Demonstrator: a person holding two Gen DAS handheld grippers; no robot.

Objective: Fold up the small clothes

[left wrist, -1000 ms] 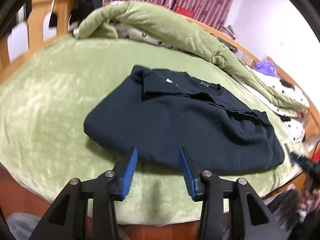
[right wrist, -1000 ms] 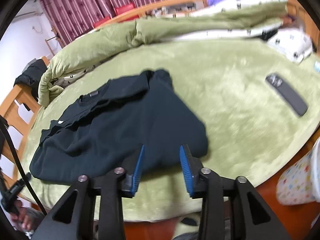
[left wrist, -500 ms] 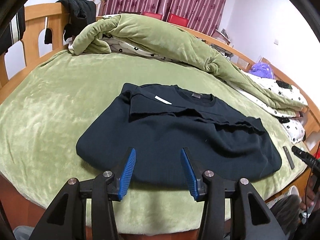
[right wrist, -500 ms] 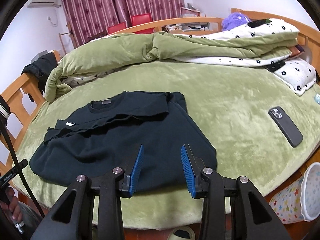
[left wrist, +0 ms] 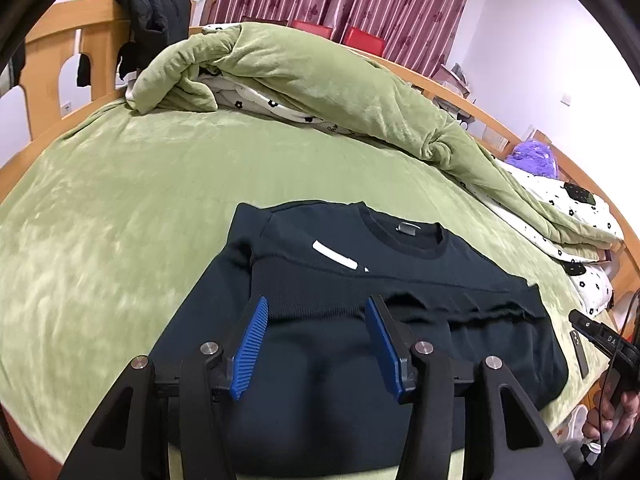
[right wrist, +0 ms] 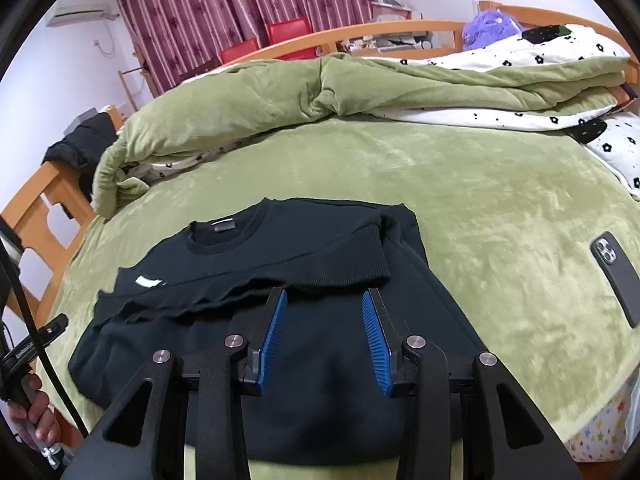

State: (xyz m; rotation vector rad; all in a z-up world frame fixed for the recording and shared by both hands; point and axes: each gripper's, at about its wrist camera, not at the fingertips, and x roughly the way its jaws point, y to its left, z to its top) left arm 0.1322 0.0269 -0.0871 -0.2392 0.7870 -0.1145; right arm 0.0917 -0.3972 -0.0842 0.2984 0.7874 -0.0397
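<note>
Your dark sweater (left wrist: 400, 280) lies on the green bed cover (left wrist: 120, 208), maroon curtains (right wrist: 224, 12) behind; both grippers (left wrist: 316, 344) (right wrist: 324, 332) gape empty, the left's jaws just widening.

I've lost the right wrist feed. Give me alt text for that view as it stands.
A dark sweater lies partly folded on a green bedspread, sleeves crossed over its chest. The right gripper hangs above its lower half, jaws open and empty. A phone lies on the bedspread to the right, a rumpled green quilt behind.
</note>
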